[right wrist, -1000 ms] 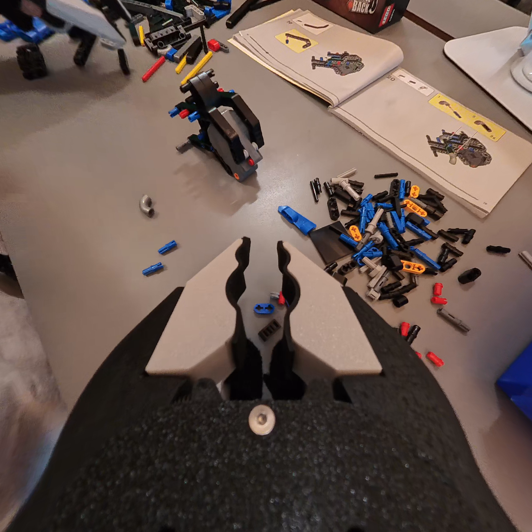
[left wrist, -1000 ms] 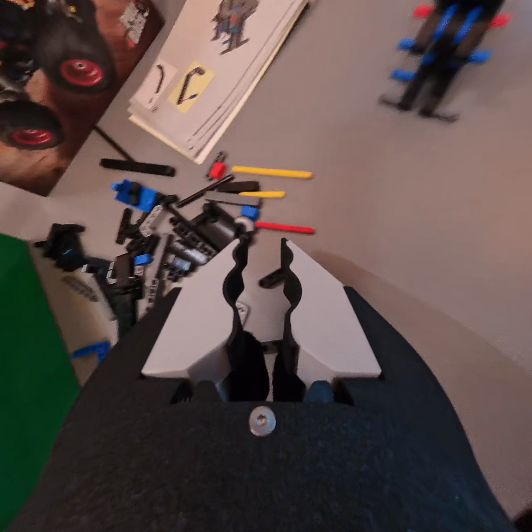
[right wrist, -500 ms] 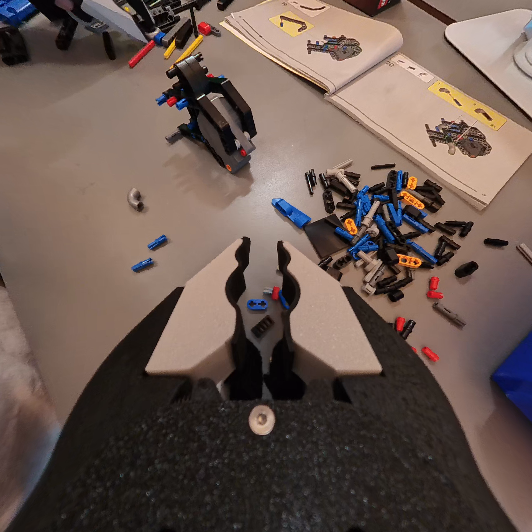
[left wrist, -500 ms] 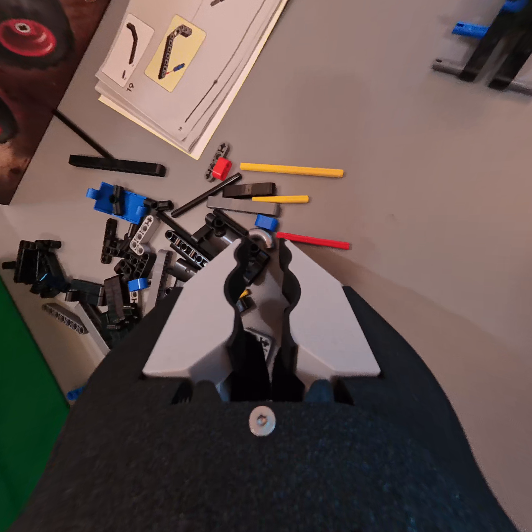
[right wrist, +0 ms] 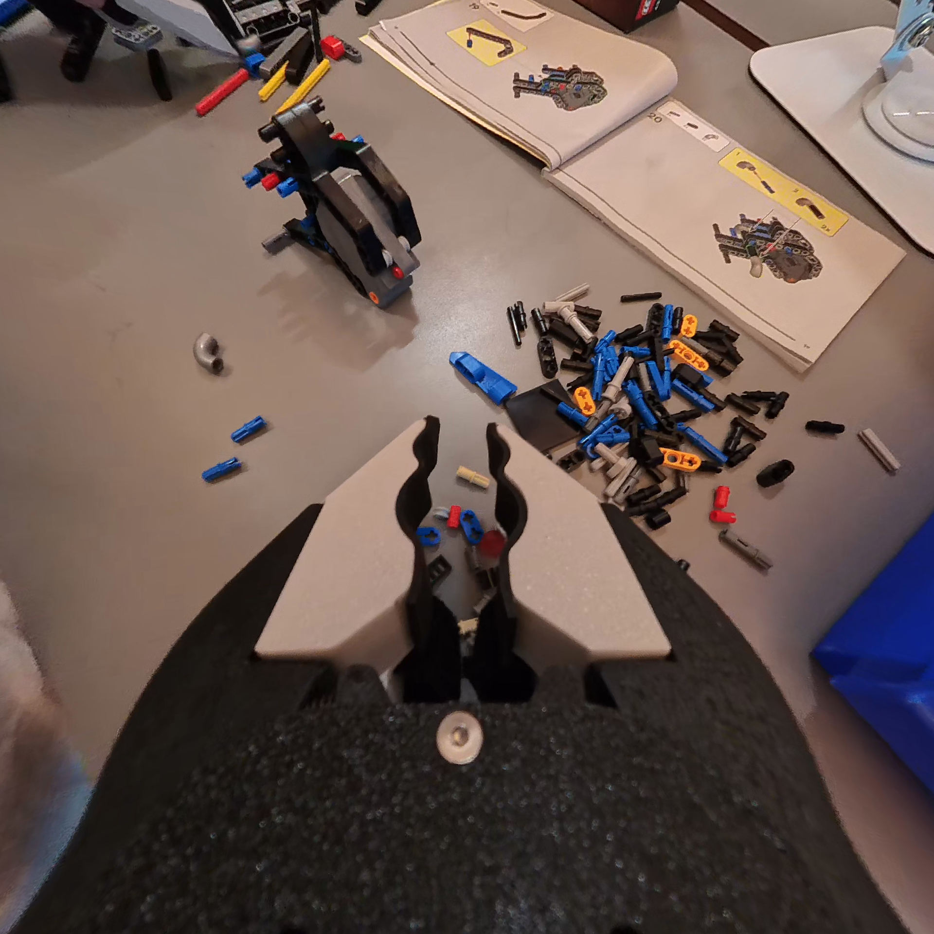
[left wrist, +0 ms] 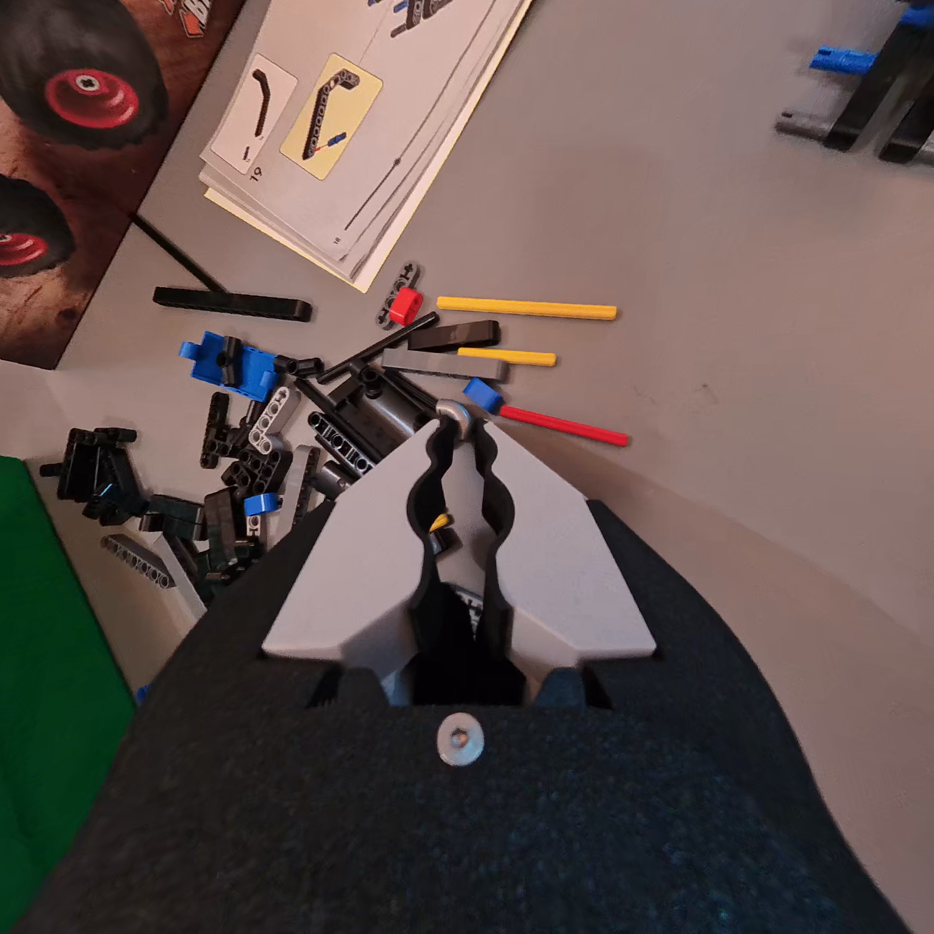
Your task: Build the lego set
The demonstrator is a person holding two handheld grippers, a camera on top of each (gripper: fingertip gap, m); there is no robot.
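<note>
Both wrist cameras look down along their jaws at the grey tabletop (right wrist: 126, 242). The left sits close over a parts heap; the right hangs higher (wider sweep). Both catch the instruction booklet (left wrist: 354, 126) (right wrist: 581, 101) and red axle (left wrist: 563, 427) (right wrist: 222, 92).

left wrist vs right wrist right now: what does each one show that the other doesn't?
Left wrist only: the set's box lid, a green surface, and the left gripper with its fingers around a silver elbow piece.

Right wrist only: a pile of small pins, a loose silver elbow, two blue pins, a blue bin, the open right gripper.

Both: instruction booklet, yellow axles, red axle, partial build.
</note>
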